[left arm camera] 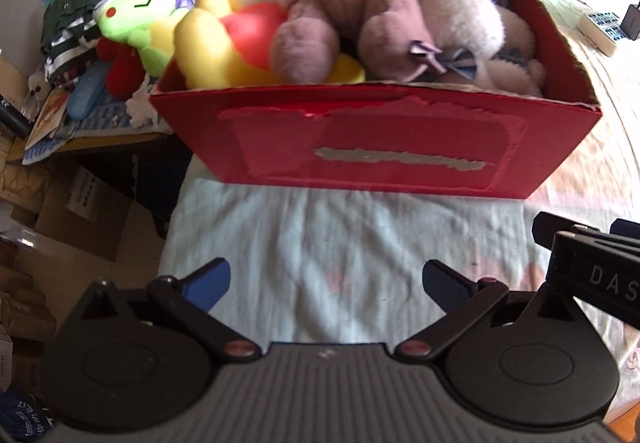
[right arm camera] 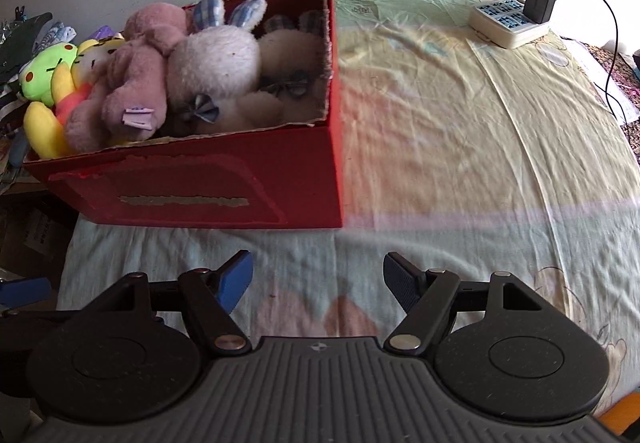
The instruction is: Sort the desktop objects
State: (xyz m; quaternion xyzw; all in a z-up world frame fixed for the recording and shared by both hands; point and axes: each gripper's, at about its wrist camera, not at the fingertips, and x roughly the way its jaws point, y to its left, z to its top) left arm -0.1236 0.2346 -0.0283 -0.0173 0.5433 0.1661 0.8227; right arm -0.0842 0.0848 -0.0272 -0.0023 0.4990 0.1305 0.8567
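Clutter past the table's left edge blurs together, while a torn red cardboard box (left arm camera: pixel 376 147) heaped with plush toys (left arm camera: pixel 344 11) sits on the bedsheet-covered table (right arm camera: pixel 460 131), ahead of the left gripper (left arm camera: pixel 326 283) and ahead-left of the right gripper (right arm camera: pixel 318 279), both spread wide and holding nothing.

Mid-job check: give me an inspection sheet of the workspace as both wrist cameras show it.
Surface: bed sheet, wrinkled, pastel cartoon print.
Job's things: red cardboard box packed with plush toys: mauve plush, white bunny, yellow plush; green frog plush leans at the box's left end.
Clutter: folded clothes and papers left of the box.
Grippers: left gripper and right gripper both open, empty, over the sheet before the box.
Cables: black charger in a white power strip, its cord trailing right.
Surroundings: white wall; cardboard cartons lower left.
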